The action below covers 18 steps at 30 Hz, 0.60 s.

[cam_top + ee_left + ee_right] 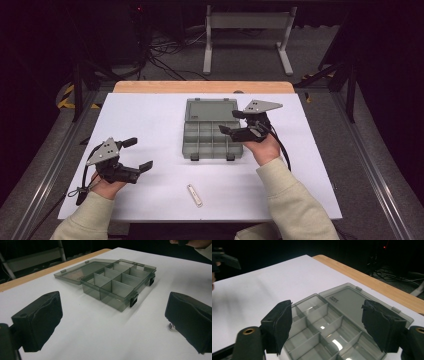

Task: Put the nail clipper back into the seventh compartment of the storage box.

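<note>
A smoky grey compartment box [212, 138] lies in the middle of the white table [150, 115], with its lid [210, 110] folded flat toward the far side. Its several compartments look empty. My right gripper [229, 122] hovers over the box's right side, open with nothing between its jaws; in the right gripper view the gripper [330, 325] frames the dividers [322, 322] and the lid [347, 300]. My left gripper [140, 153] rests at the left, open and empty, its jaws [113, 322] aimed at the box [120, 282]. A small clear oblong piece [195, 195] lies near the front edge.
In the left gripper view the small piece [171, 326] peeks out beside the right jaw. A wooden strip [200, 87] borders the table's far edge. Beyond it a grey metal stand [247, 35] and cables [165, 50] sit on the floor.
</note>
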Motion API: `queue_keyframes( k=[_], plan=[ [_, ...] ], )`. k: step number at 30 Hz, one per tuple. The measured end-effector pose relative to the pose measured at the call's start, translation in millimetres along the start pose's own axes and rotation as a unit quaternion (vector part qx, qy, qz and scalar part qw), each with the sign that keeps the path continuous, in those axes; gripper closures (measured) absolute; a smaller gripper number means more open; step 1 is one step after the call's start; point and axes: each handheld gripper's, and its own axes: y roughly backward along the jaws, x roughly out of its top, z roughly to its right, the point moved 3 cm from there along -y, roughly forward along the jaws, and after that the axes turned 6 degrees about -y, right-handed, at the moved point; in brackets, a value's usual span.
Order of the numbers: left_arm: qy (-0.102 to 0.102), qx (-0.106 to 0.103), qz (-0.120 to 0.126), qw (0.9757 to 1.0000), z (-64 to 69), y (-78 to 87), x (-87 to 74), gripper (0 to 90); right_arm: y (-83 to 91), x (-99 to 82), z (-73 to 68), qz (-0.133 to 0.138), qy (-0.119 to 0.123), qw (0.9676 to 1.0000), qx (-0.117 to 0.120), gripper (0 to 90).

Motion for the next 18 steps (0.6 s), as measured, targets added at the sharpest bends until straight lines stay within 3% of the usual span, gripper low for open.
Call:
queue_keyframes(
  k=[8, 12, 18],
  plan=[
    [-0.002, 0.005, 0.005, 1.0, 0.5, 2.0, 1.5, 0.4, 8.1, -2.0, -23.9, 0.011, 0.009, 0.9996, 0.025, 23.9],
    [0.006, 0.005, 0.004, 1.0, -0.3, 3.8, 1.3, 0.4, 9.0, -2.0, -34.4, -0.002, 0.034, 0.9992, 0.023, 23.8],
    [0.004, -0.005, 0.003, 1.0, 1.8, 5.5, 2.6, 0.1, 11.5, -1.6, -41.8, -0.007, 0.028, 0.999, 0.034, 20.7]
  ],
)
